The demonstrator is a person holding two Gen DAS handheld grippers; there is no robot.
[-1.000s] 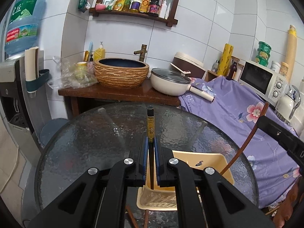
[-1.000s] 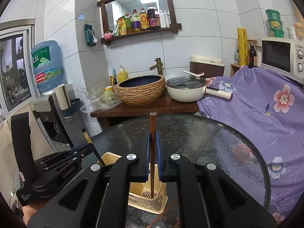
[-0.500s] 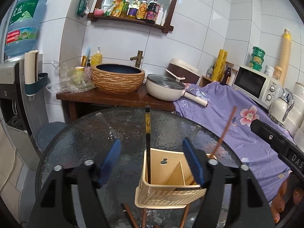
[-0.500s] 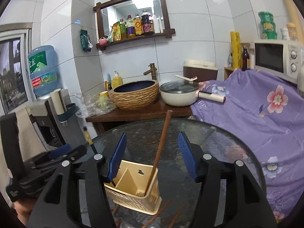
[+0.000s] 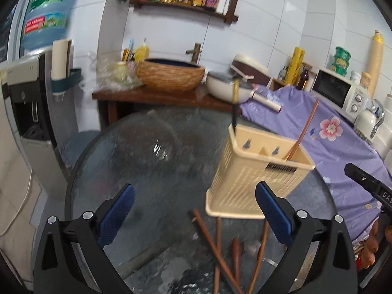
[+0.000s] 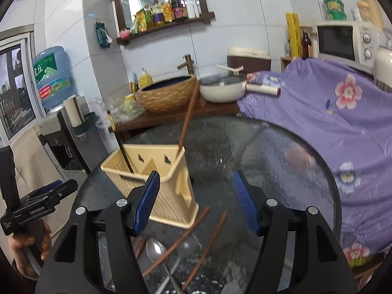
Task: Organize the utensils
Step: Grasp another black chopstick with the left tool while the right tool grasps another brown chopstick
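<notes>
A beige slotted utensil holder (image 5: 257, 171) (image 6: 156, 178) stands on the round glass table (image 5: 147, 159). A dark chopstick with a gold band (image 5: 235, 103) (image 6: 120, 144) stands in its one end compartment. A brown chopstick (image 5: 303, 132) (image 6: 187, 117) leans in the other. Several loose brown chopsticks (image 5: 215, 245) (image 6: 181, 237) and a metal spoon (image 6: 156, 247) lie in front of the holder. My left gripper (image 5: 196, 214) is opening wide, with nothing between its pads, low and to the left of the holder. My right gripper (image 6: 196, 203) is also opening, empty, over the loose chopsticks.
Behind the table a wooden counter (image 5: 159, 96) carries a woven basin (image 5: 171, 76) and a white pan (image 6: 220, 89). A purple flowered cloth (image 6: 330, 122) covers the right side below a microwave (image 6: 343, 41). A water dispenser (image 5: 29, 103) stands at the left.
Both grippers went from shut on a chopstick to open; both chopsticks now stand loose in the holder. Both grippers drew back and down, the left one also shifting left of the holder.
</notes>
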